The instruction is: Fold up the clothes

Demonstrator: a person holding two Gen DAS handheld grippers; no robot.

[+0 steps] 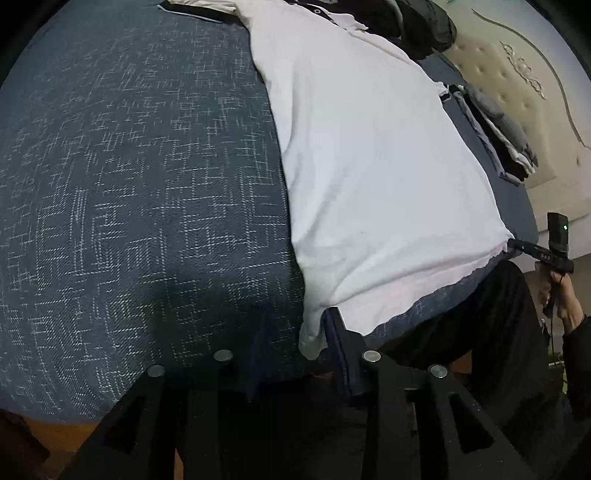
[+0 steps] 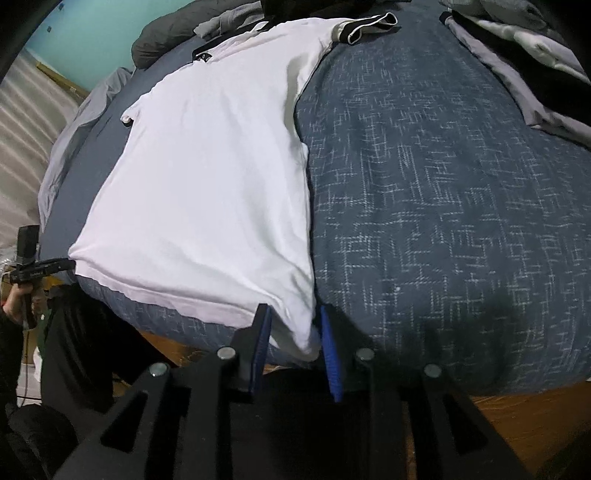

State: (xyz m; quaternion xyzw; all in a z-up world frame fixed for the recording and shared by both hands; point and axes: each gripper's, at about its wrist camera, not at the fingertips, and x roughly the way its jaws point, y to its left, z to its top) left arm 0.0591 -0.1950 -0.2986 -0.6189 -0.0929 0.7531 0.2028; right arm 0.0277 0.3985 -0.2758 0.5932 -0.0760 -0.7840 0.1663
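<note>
So my left tool pinches the shirt at one hem corner, though only one finger is plain in its own view, the cloth folded against it. From the right wrist the left tool is a small dark shape at the far hem corner, too small to read. My right tool has both blue pads in sight, spread a little with the other hem corner hanging between them; whether they press it I cannot tell. From the left wrist the right tool touches that corner, held in my hand. Between them the shirt lies flat on the bed, hem at the near edge. Only the left view shows the headboard; only the right shows the trimmed sleeve.
</note>
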